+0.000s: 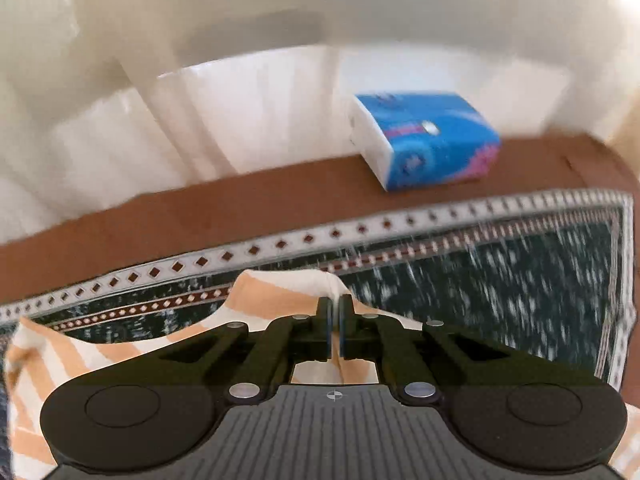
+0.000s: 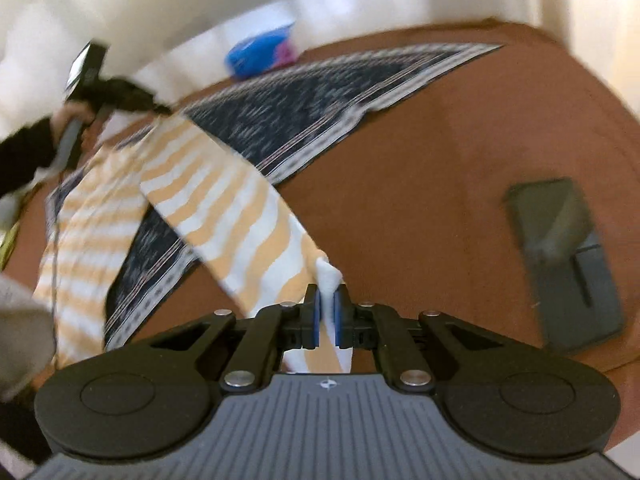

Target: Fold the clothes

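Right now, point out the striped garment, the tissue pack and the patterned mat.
striped garment (image 2: 224, 204): right wrist view, middle of the lifted fabric.
tissue pack (image 1: 432, 140): left wrist view, blue top face.
patterned mat (image 1: 500, 280): left wrist view, dark centre.

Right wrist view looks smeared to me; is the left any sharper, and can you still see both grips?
Right wrist view: heavy motion blur on the striped garment and mat, yet the right gripper shows sharp, shut on cloth. Left wrist view: streaked mat and soft tissue pack; the left gripper is crisp, pinching the garment.
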`<state>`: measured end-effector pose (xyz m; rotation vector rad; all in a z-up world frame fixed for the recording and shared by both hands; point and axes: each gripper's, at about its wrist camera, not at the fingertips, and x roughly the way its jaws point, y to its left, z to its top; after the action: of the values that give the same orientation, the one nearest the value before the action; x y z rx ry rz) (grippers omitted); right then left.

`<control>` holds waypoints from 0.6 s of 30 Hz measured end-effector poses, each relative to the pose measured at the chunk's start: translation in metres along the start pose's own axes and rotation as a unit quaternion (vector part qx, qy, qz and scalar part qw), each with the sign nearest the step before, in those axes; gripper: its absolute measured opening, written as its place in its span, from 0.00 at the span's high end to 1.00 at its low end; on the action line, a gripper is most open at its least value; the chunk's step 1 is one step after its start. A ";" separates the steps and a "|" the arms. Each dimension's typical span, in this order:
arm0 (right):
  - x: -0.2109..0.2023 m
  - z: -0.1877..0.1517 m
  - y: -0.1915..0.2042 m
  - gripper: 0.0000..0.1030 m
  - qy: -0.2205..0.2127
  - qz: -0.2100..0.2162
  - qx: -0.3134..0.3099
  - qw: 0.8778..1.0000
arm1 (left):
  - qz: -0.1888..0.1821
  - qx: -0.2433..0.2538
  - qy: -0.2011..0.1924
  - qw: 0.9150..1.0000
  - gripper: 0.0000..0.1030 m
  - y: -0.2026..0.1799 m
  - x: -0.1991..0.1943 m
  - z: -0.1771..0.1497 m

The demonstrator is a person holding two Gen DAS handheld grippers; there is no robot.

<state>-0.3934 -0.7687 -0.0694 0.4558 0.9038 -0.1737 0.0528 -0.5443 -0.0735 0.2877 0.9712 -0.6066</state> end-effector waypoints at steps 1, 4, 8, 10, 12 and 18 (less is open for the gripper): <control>0.001 0.002 -0.003 0.93 -0.003 -0.006 0.005 1.000 | 0.004 -0.003 0.001 1.000 1.00 -0.002 0.006 0.000; 0.016 0.004 -0.008 0.93 0.007 -0.028 0.017 0.999 | 0.018 -0.001 0.009 1.000 1.00 -0.010 0.027 -0.004; 0.044 0.005 -0.015 0.93 0.019 -0.069 0.031 0.997 | 0.035 0.010 0.001 0.999 0.75 -0.021 0.037 -0.008; 0.050 0.007 -0.017 0.91 0.018 -0.084 0.031 0.996 | 0.038 0.015 0.004 0.999 0.66 -0.024 0.036 -0.004; 0.054 0.010 -0.018 0.89 0.017 -0.097 0.029 0.995 | 0.040 0.015 0.008 0.999 0.38 -0.024 0.034 -0.001; 0.024 0.019 -0.010 0.61 -0.025 -0.145 0.024 0.989 | 0.004 -0.018 -0.029 0.999 0.31 -0.007 -0.031 0.008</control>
<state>-0.3684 -0.7854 -0.0809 0.3616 0.9152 -0.4712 0.0417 -0.5430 -0.0430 0.2406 0.9240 -0.5874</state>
